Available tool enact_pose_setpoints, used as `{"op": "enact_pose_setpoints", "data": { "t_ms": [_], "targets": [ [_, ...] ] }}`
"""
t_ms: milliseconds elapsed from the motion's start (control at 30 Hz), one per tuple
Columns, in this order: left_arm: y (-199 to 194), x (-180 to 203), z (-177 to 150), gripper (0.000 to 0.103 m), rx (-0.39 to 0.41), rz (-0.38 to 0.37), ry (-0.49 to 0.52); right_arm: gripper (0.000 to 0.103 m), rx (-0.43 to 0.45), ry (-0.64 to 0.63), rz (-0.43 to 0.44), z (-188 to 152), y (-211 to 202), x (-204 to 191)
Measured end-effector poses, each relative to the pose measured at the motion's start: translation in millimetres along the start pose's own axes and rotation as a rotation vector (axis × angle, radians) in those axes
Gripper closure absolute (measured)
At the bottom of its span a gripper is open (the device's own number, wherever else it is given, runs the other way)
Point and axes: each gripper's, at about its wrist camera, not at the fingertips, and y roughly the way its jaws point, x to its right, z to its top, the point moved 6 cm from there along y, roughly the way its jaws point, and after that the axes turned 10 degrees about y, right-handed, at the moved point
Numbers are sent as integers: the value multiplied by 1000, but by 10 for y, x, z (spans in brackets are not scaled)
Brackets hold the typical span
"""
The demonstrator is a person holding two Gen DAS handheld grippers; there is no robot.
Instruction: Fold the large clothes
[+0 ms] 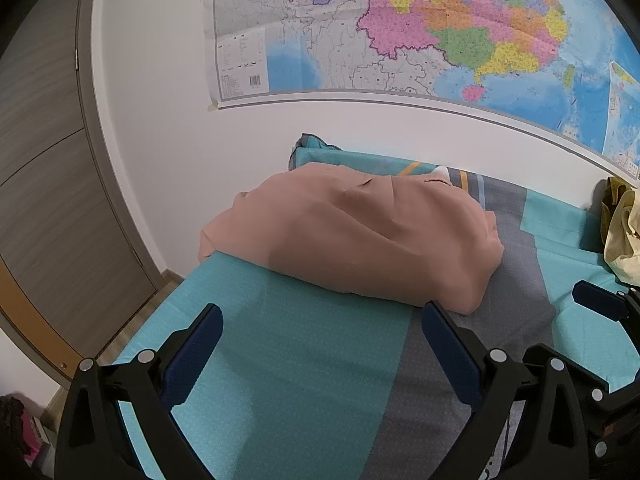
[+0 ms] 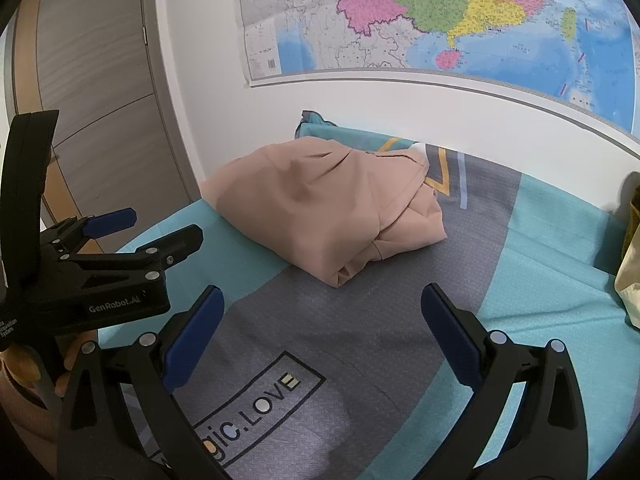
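From the left wrist camera, the left gripper [image 1: 322,328] hangs above the bed with its blue-padded jaws spread wide and nothing between them. Just beyond its fingertips lies the peach-pink garment [image 1: 352,236], folded into a thick bundle on the teal and grey bedsheet [image 1: 288,360], its left end at the edge of the bed and its near edge close to the right-hand finger. A yellowish heap of cloth [image 1: 624,232] sits at the far right against the wall, under the wall map [image 1: 420,32]; a wooden door [image 1: 52,200] stands on the left. From the right wrist camera, the right gripper [image 2: 322,326] is likewise wide apart and empty, held over the grey band of the sheet printed with lettering, well short of the garment [image 2: 328,204]. Here the bundle's layered, tucked edges show at its near right corner. The left gripper [image 2: 160,226] appears at the left of this view, gripped by a hand [image 2: 66,364]. I judge the pink piece to be folded or nearly so, with both tools free of it. The next move likely calls for either squaring the loose near corner or reaching right for the yellowish cloth.
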Motion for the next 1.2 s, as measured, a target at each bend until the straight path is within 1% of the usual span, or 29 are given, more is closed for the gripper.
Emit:
{"op": "enact_pose_setpoints", "data": {
  "t_ms": [1200],
  "targets": [
    [-32,34,-10,7,-2,-2,9,6,2,22,-6,-23,-3,-30]
  ]
}}
